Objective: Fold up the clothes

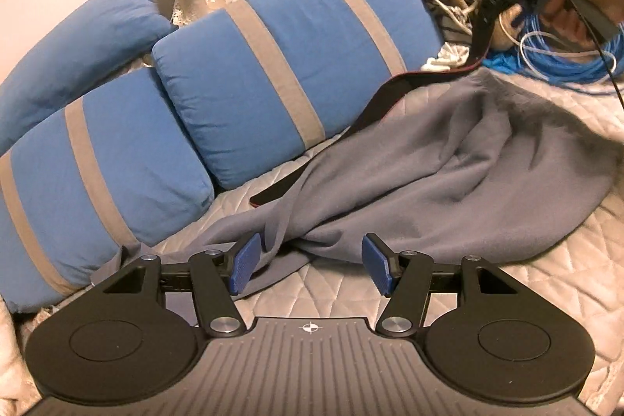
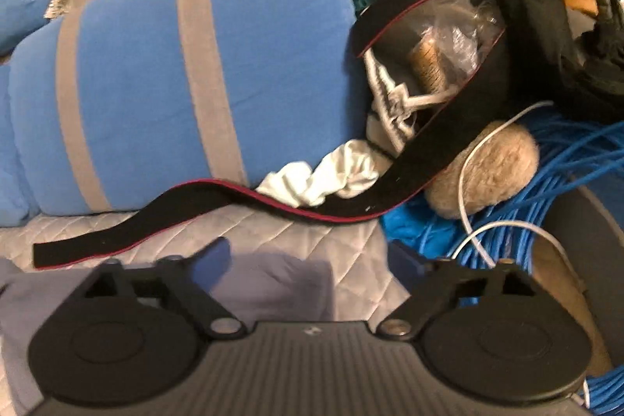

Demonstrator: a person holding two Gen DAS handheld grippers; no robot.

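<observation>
Left gripper (image 1: 312, 266) at lower centre of the left wrist view, blue pads (image 1: 245, 262) spread wide and pinching nothing; just beyond them, a crumpled grey fleece garment (image 1: 448, 166) sprawled across the quilted bedspread (image 1: 546, 279) from centre toward the right edge, a twisted fold of it reaching down between the pads; along its upper left border, a black band with red piping (image 1: 374, 108) running up toward the clutter. At left and centre, two blue cushions with grey stripes (image 1: 280, 65) lying end to end, the near one overlapped by the far one; behind, a plain blue pillow (image 1: 82, 41) at far left. At upper right, a hand (image 1: 585, 6) on a dark device, blurred; below it, coiled blue cable (image 1: 565, 61).

Right gripper (image 2: 312, 256) at lower centre of the right wrist view, fingers parted and holding nothing, tips blurred over a patch of the grey fleece garment (image 2: 273, 283); above, the black band with red piping (image 2: 234, 205) snaking from lower left up to the right, across a white crumpled cloth (image 2: 331, 174) and a tan plush toy (image 2: 491, 174); blue cable (image 2: 546, 205) heaped at right; striped cushion (image 2: 195, 77) filling the left half.
</observation>
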